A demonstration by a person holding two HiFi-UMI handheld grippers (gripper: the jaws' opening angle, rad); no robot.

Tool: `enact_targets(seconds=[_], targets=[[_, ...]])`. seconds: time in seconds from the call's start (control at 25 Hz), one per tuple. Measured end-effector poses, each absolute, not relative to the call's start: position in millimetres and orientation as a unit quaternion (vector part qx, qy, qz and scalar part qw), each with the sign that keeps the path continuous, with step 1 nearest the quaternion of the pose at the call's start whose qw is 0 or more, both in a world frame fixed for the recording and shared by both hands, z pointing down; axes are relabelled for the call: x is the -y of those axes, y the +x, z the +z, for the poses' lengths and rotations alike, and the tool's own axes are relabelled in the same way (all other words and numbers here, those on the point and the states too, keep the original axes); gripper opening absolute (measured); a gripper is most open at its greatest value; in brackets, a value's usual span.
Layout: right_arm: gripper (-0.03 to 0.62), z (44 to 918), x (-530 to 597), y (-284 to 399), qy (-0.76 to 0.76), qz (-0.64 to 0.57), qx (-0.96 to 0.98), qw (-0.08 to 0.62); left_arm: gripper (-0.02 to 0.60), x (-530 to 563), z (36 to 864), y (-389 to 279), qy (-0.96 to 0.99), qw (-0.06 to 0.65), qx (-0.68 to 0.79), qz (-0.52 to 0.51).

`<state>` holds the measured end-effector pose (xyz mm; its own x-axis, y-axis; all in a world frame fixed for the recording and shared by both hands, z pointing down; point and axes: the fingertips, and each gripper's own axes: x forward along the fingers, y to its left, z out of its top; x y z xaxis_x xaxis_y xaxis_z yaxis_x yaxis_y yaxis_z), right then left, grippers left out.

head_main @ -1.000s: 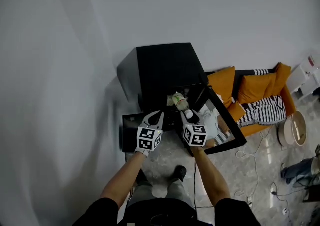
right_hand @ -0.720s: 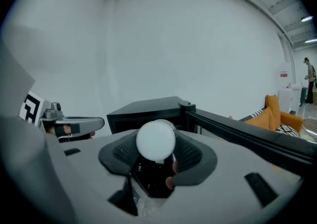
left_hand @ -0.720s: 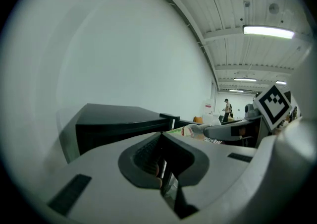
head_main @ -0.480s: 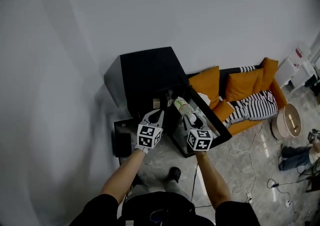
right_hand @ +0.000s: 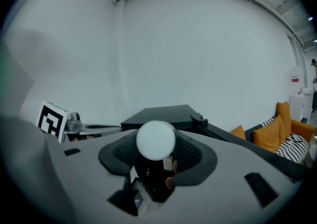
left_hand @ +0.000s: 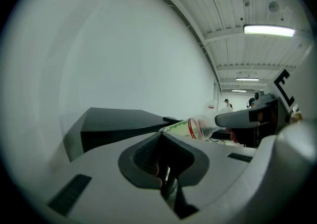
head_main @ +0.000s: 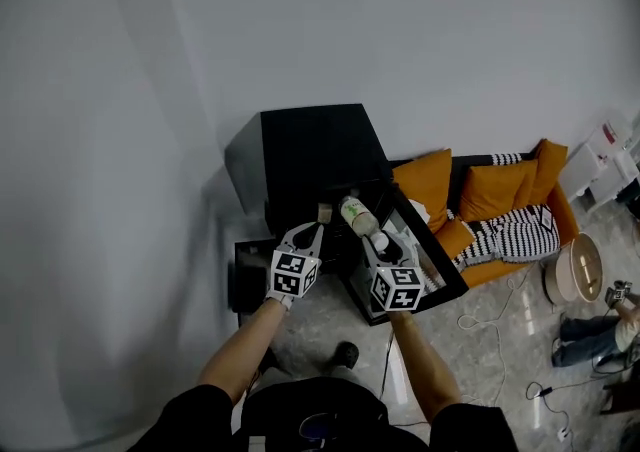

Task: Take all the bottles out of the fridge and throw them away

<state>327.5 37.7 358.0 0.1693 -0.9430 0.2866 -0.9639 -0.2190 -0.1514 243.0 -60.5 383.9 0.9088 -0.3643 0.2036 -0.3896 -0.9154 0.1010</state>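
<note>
Right gripper pinching plastic bottle near white cap, at open black mini fridge. Left gripper hovering alongside, jaws pressed together, holding nothing.

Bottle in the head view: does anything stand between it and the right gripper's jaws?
Nothing visible does. The right gripper is shut on the bottle, holding it by the open fridge.

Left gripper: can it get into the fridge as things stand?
Probably yes: the fridge door is open, the left gripper sits shut and empty before the opening, and the right gripper holds its bottle aside.
</note>
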Motion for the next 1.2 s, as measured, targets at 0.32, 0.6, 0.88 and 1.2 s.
enact_targets(seconds=[0.32,0.6,0.88,1.2], targets=[[0.198,337,30,245,0.685,0.137,0.714,0.038,0.000,114,380,164,0.954,0.067,0.280,0.084],[0.198,339,81,159,0.612,0.133,0.778,0.050,-0.001,150,379,72,0.925,0.070,0.365,0.079],[0.198,342,108,98,0.561,0.134,0.814,0.065,0.000,164,378,-2,0.898,0.076,0.428,0.074],[0.198,348,124,68,0.537,0.135,0.829,0.081,0.000,171,376,-36,0.886,0.077,0.453,0.071]])
